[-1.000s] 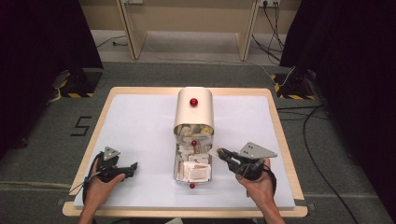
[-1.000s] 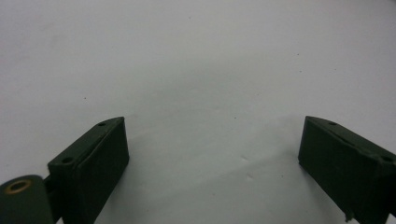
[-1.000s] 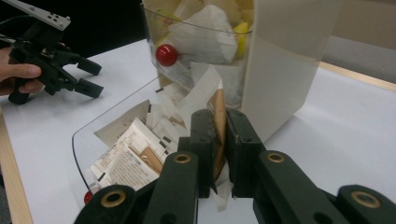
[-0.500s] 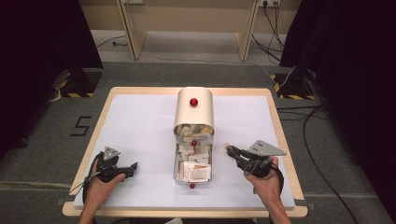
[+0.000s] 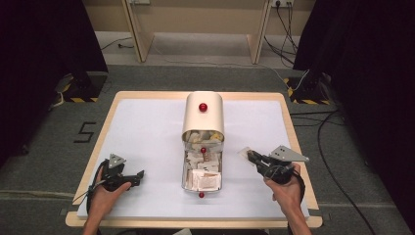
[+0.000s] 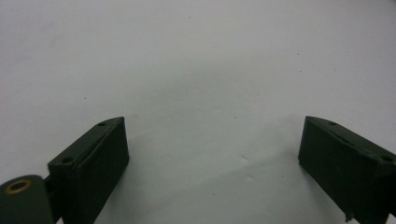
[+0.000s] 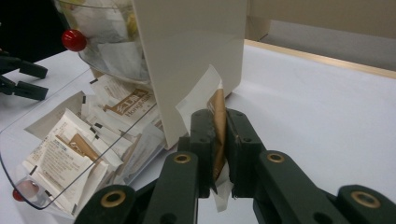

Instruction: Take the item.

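A cream, round-topped dispenser [image 5: 203,113] with a red knob stands at the middle of the white table, and a clear tray [image 5: 201,169] full of paper sachets runs out from its front. My right gripper [image 5: 248,155] is to the right of the tray, shut on a brown-and-white sachet [image 7: 215,122] that stands upright between its jaws, held above the table. The dispenser [image 7: 189,56] and the tray's sachets [image 7: 70,144] lie just beyond and to the left in the right gripper view. My left gripper [image 5: 138,174] rests at the front left, open, with bare table between its jaws [image 6: 212,135].
The tray's front end carries a small red knob [image 5: 201,195]. The table's wooden rim [image 5: 288,125] frames the white top. Beyond the table are wooden legs, cables and black-and-yellow floor blocks [image 5: 306,90].
My right gripper has drawn away to the right from the tray with the sachet in its jaws. The left gripper has stayed put.
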Available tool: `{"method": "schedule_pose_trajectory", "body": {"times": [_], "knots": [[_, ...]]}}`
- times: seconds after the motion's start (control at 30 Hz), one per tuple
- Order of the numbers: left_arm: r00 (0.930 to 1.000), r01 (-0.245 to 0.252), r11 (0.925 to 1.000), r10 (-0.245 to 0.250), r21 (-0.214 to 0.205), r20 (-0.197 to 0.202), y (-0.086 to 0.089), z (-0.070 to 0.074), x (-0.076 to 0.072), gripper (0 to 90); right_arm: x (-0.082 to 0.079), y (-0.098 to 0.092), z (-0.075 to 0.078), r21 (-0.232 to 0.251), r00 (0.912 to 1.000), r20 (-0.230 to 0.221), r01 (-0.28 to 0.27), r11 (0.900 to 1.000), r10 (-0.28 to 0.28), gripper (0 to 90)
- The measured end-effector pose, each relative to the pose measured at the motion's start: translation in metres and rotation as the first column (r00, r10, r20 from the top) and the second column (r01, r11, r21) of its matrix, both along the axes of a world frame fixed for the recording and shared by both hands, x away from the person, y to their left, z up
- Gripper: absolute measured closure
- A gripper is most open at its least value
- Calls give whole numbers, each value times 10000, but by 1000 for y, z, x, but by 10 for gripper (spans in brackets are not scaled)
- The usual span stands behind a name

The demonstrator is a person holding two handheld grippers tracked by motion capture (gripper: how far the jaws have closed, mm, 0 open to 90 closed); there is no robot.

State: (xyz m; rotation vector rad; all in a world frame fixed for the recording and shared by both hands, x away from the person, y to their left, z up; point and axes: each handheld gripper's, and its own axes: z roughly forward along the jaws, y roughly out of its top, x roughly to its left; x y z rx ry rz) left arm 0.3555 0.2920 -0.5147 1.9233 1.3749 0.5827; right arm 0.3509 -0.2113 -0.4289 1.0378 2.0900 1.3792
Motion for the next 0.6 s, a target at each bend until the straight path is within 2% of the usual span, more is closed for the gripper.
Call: {"method": "schedule_pose_trajectory", "body": {"times": [0.6], "knots": [[10000,-1,10000,1,7,1,0,0,0,77,11,-24,-16,-85,9962,-398,777,9969,-780,827]]}}
